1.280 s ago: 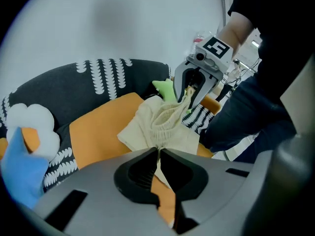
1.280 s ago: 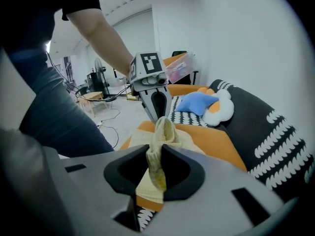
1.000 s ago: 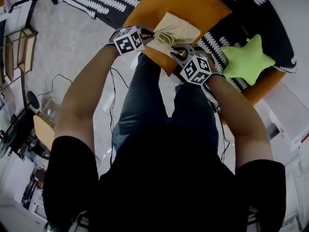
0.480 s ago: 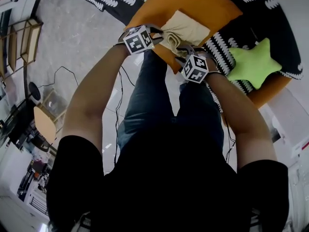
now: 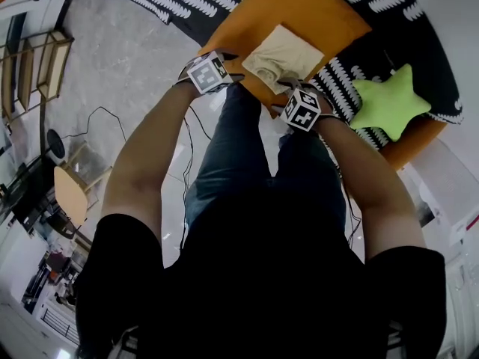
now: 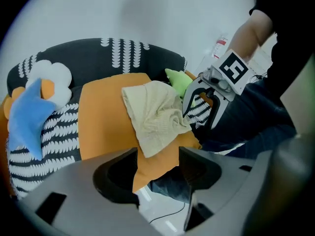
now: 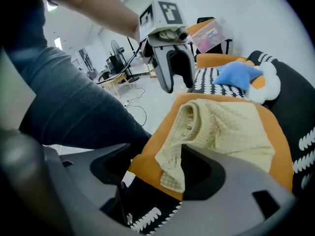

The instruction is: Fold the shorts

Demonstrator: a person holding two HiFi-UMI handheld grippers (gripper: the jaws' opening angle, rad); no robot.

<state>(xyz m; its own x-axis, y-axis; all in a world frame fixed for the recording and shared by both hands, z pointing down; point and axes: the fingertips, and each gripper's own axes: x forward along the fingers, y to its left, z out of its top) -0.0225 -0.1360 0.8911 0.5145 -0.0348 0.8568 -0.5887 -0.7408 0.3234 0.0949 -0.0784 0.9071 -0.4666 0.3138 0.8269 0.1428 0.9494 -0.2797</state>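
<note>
On the orange cushion (image 5: 307,10) lie the cream shorts (image 5: 283,55); left claw (image 6: 157,157) and right claw (image 7: 155,155) are opening, gripping nothing.

Pale grey floor (image 5: 127,58) underfoot, a wooden rack (image 5: 34,66) off to the left. A green star cushion (image 5: 389,99) lies on the black-and-white patterned seat (image 5: 408,43), with a plain white wall (image 6: 147,14) behind.

We find no words or numbers that we can read. The cube (image 7: 161,14) on the left gripper (image 7: 178,82) and the cube (image 6: 235,69) on the right gripper (image 6: 198,118) show black and white square patterns, not letters. A small white thing (image 6: 221,45) by the wall has a red mark, too small to read.
</note>
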